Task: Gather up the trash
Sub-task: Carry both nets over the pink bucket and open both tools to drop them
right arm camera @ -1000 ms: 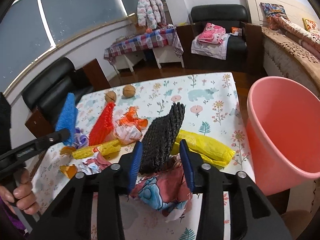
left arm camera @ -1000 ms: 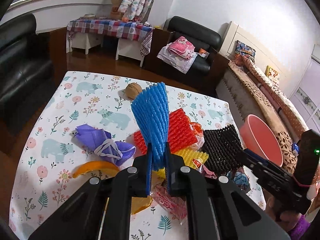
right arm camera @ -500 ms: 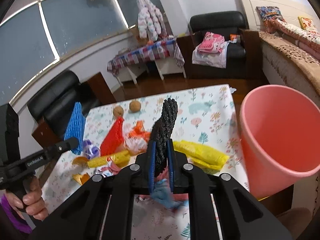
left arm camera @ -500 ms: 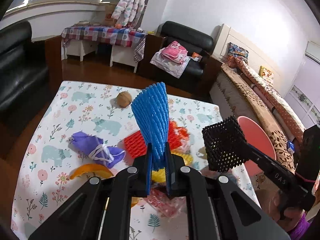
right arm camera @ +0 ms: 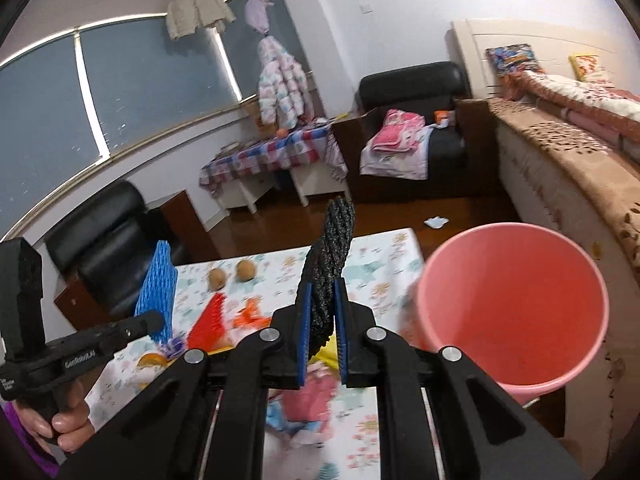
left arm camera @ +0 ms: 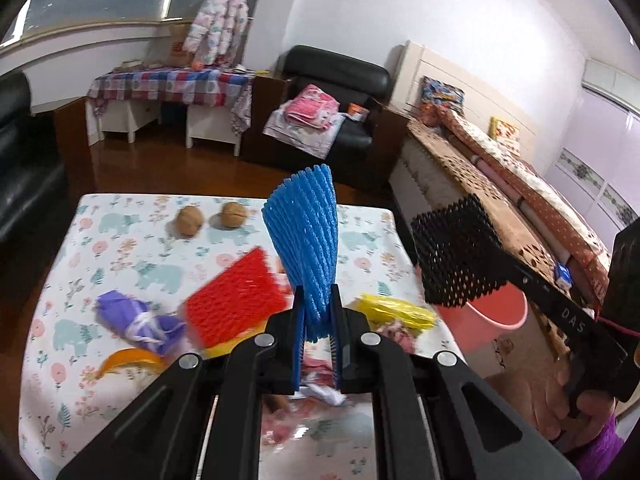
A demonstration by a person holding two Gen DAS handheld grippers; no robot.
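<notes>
Right gripper (right arm camera: 322,320) clamps black net (right arm camera: 330,256): carry over pink bin (right arm camera: 516,304) rim, then release. Left gripper (left arm camera: 316,320) pinches blue net (left arm camera: 306,248); follow.

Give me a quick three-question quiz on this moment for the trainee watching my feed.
1. True or false: the left gripper is shut on the blue net.
2. What does the right gripper hold? A) red net B) black net C) yellow bag
3. Fill in: the two walnuts lie at the table's ____ end.

Key: 1 true. 2 B, the black net, lifted beside the pink bin. 3 far; the red net, yellow bag and purple bag lie nearer.
</notes>
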